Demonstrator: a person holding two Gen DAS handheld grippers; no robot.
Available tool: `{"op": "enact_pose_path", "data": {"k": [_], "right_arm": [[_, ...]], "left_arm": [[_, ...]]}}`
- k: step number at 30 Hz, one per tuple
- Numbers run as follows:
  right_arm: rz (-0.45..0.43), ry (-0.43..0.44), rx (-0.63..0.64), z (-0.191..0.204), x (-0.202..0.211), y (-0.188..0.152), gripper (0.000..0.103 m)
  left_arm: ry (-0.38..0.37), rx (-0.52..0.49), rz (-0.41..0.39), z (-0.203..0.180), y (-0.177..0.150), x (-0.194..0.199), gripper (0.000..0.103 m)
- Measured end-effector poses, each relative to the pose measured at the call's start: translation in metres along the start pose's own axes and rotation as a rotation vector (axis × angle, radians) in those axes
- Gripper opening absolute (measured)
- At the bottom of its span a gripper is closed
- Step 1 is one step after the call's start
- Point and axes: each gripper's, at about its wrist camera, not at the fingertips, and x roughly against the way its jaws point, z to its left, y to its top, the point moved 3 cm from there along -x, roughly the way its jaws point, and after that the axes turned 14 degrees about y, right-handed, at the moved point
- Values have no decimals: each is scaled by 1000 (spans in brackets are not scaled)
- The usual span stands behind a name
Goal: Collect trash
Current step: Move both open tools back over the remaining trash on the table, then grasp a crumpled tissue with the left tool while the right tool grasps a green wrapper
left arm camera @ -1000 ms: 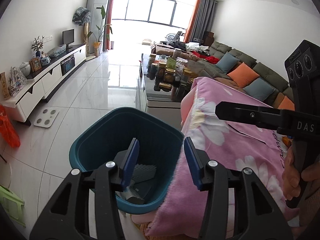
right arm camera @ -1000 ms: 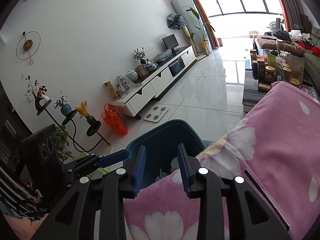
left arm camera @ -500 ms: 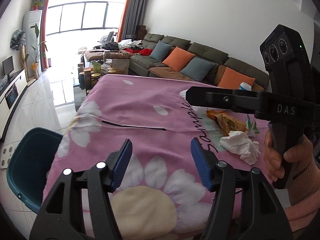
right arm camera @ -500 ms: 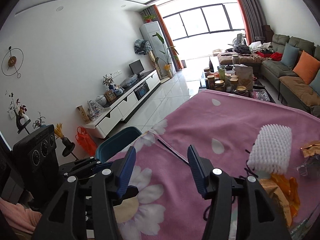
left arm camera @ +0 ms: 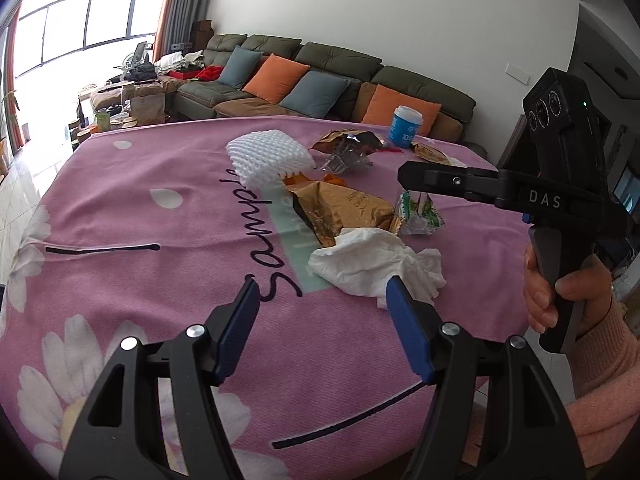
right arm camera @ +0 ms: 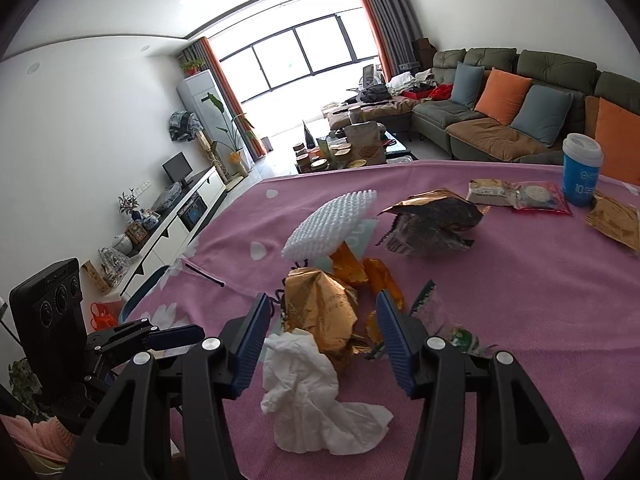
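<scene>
Both tongs now face the pink flowered cloth point(left arm camera: 168, 304) and the litter on it; a second ago each looked down into the teal bin at the table's edge. Only a sliver of that bin point(right arm camera: 138, 294) shows now, low at the left of the right wrist view, beyond the cloth's edge.

Left gripper point(left arm camera: 322, 312): jaws spread and empty. They have just been opening, with nothing between the pads. The crumpled white tissue point(left arm camera: 372, 264) lies just ahead, its near edge hidden behind the right-hand pad; contact cannot be told.

Right gripper point(right arm camera: 320, 334): jaws spread, empty, and widened over the last second. From its own view the tissue point(right arm camera: 312, 396) and the gold foil wrapper point(right arm camera: 320, 312) sit between and under the pads, untouched as far as can be seen. The person's hand point(left arm camera: 560, 296) grips its handle at the right of the left wrist view.

Further out: orange scraps point(right arm camera: 376, 276) behind the gold wrapper, a green-and-white packet point(left arm camera: 418, 212) beside it, the white foam net point(left arm camera: 268, 156), then a dark crumpled foil bag point(right arm camera: 432, 220).

Far edge: a flat snack packet point(right arm camera: 520, 196), another gold wrapper point(right arm camera: 614, 220), and a blue cup with white lid point(right arm camera: 582, 174), upright.

Judgement: one drop at the bin is done and the next pick is set up. Tissue or gold wrapper looks the likely target. Most of the litter remains on the cloth, so the job is far from finished.
</scene>
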Motion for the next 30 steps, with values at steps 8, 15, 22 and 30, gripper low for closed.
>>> {"op": "enact_pose_path", "data": {"k": [8,15,22,30], "right_arm": [[-37,-83,-102,-50,31,-16,53],[-19,-100,-185,-78,31,-30,60],[-2,-57,-228,-85,22,-34,59],[7,-34,-237,-83,16,-35,30]], "left_arm": [[-46,1,62,-14,5,-20,66],[-71,-19,107,-31,5,-34,66],[-75,-31,141,-42,0,-45,54],[-90,-21,153,-43,-2,-47,17]]}}
